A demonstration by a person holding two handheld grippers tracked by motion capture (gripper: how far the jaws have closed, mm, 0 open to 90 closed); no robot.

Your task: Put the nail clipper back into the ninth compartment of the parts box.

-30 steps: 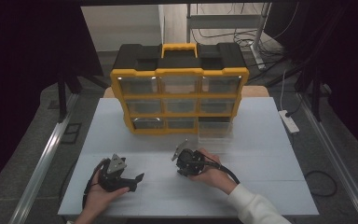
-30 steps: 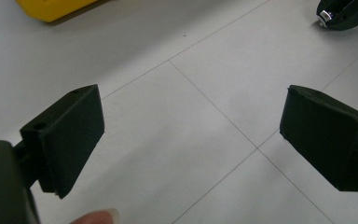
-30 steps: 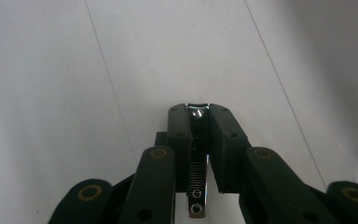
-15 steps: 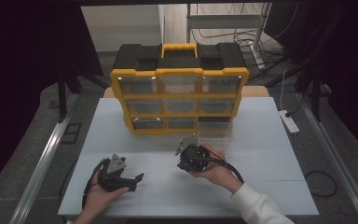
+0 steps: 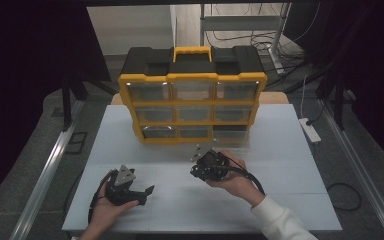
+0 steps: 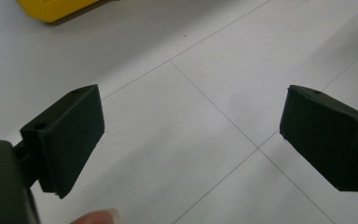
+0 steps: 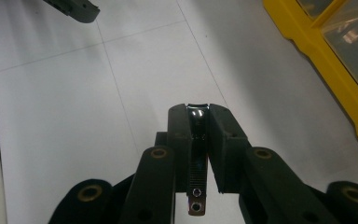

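White table (image 5: 280, 150): one right hand-held gripper (image 7: 198, 109) clamps what looks like one nail clipper (image 7: 196, 158); left hand-held gripper (image 6: 191, 135) gapes empty.

Pretty dim room, black curtains (image 5: 25, 75) hanging on both sides. White desk (image 5: 280, 130) sits on a grey floor (image 5: 40, 150), with metal rails (image 5: 45, 175) running alongside. A power strip (image 5: 310, 130) lies off to one side, and tangled cables (image 5: 240, 37) under a metal rack (image 5: 240, 22) at the back.
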